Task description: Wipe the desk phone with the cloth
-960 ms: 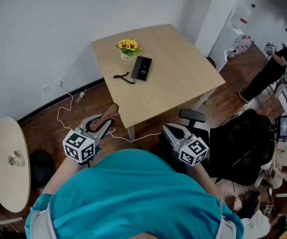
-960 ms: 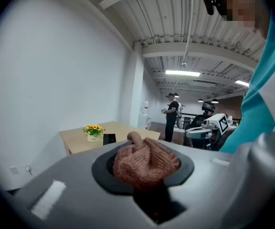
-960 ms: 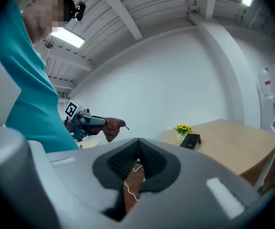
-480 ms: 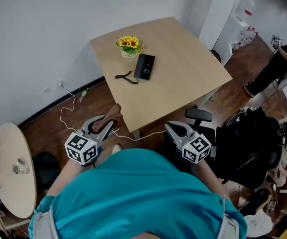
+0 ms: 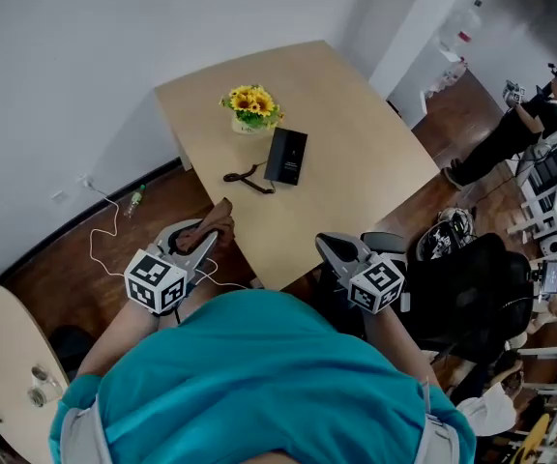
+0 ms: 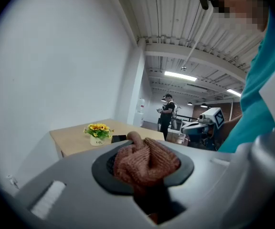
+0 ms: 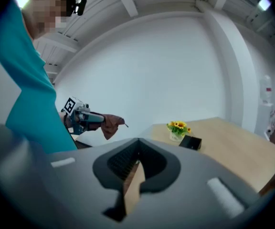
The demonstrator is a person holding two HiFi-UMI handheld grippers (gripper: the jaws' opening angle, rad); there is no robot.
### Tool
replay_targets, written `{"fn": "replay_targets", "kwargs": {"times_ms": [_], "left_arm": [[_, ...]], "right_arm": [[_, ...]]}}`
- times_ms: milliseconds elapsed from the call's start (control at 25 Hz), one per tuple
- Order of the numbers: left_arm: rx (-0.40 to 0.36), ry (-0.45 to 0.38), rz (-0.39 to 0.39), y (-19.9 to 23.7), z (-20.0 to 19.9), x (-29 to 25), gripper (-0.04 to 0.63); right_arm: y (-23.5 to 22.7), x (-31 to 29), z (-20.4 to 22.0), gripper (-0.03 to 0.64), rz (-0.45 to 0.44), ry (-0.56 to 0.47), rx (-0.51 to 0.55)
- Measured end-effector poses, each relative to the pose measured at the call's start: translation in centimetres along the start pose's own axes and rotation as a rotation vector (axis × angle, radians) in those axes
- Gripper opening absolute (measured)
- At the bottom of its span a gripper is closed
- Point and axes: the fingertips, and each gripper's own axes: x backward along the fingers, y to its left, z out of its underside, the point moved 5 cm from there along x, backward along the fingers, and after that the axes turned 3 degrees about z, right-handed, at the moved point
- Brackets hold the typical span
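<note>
Left gripper view: one brown cloth (image 6: pixel 147 163) sits bunched and clamped between the jaws of the left gripper (image 5: pixel 199 243). Right gripper view: the right gripper (image 5: pixel 334 250) has its jaws together, with nothing held.

Only the head view shows the layout. One phone (image 5: pixel 286 156) lies on the table (image 5: pixel 375 172), well apart from both grippers. One flower pot (image 5: pixel 250 106) and one dark cable (image 5: pixel 247 177) lie just beside it. One black chair (image 5: pixel 472 283) stands off the table's near right edge.

Cool, even indoor light fills the room, with white fluorescent ceiling strip lamps (image 6: pixel 180 75) glowing far off. Shadows are faint. Both gripper views bulge strongly, darkening to black at their round edges.
</note>
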Motion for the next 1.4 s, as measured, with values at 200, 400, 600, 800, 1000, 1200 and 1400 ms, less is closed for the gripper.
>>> {"fn": "replay_targets", "kwargs": {"times_ms": [200,400,600,800,1000,1200,1400], "left_arm": [[-0.006,0.035,0.072,3.0,-0.8,-3.6,0.118],[-0.091,0.096,0.097,3.5,-1.4,-10.1,0.118],[-0.190,0.213,0.004,3.7,-1.6,-18.3,0.118],[-0.191,0.345,-0.112,5.3,-1.3,-26.4,0.118],[-0.293,0.451,-0.124,7.8,-1.5,-33.9,0.118],[-0.424,0.476,-0.088,11.0,-1.8,-40.9,0.118],[-0.510,0.548,-0.116,13.7,0.3,-45.4,0.118]], "right_arm": [[-2.1,-2.6,-1.2,0.002,0.032,0.031,-0.036],[-7.1,-2.7,-0.4,0.002,0.046,0.041,-0.063],[-14.1,-2.9,1.0,0.002,-0.047,0.032,-0.006],[-20.9,-3.8,2.6,0.002,-0.168,0.062,0.046],[-23.8,-5.4,4.4,0.002,-0.179,0.076,0.064],[-24.3,-7.8,5.8,0.002,-0.111,0.092,0.013],[-24.9,-8.4,5.0,0.002,-0.065,0.071,-0.023]]}}
